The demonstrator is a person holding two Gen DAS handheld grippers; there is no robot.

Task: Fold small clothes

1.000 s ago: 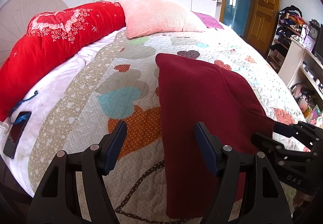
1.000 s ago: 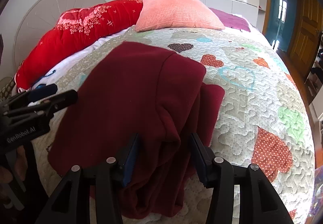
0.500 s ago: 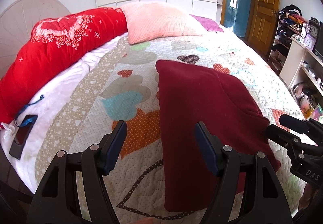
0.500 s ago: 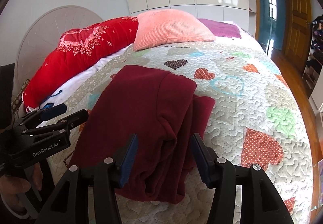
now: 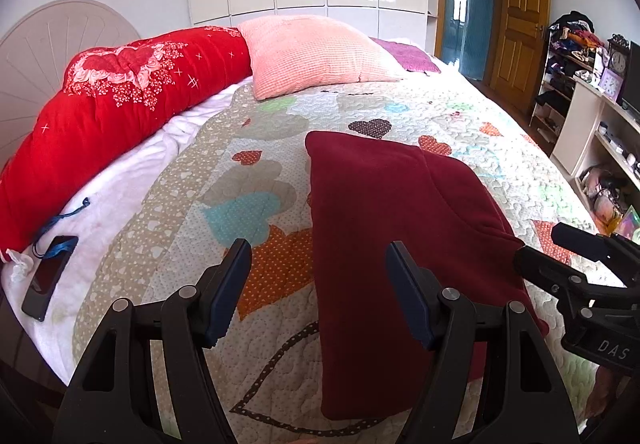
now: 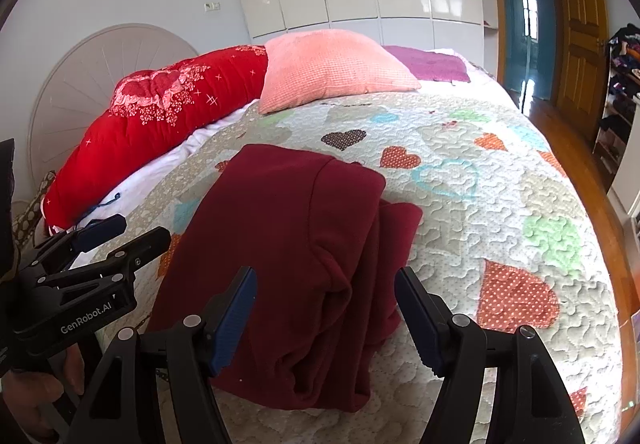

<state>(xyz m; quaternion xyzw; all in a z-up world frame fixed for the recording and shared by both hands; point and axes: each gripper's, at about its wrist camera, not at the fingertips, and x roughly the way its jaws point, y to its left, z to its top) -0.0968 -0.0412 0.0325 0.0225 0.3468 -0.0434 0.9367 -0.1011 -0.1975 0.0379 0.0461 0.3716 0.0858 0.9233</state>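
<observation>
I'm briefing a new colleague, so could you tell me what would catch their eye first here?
The dark red garment lies folded on the heart-patterned quilt, mid-bed. Behind it, a bright red bolster curves along the headboard beside a pink pillow. Both claws, left and right, hang open and empty.

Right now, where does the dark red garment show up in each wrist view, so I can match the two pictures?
Left wrist: the dark red garment lies right of centre on the quilt, running down past the left gripper's right finger.
Right wrist: the garment sits centre-left, its bunched edge between the open fingers of the right gripper.
Shared landmark: the pink pillow at the bed's far end.
</observation>
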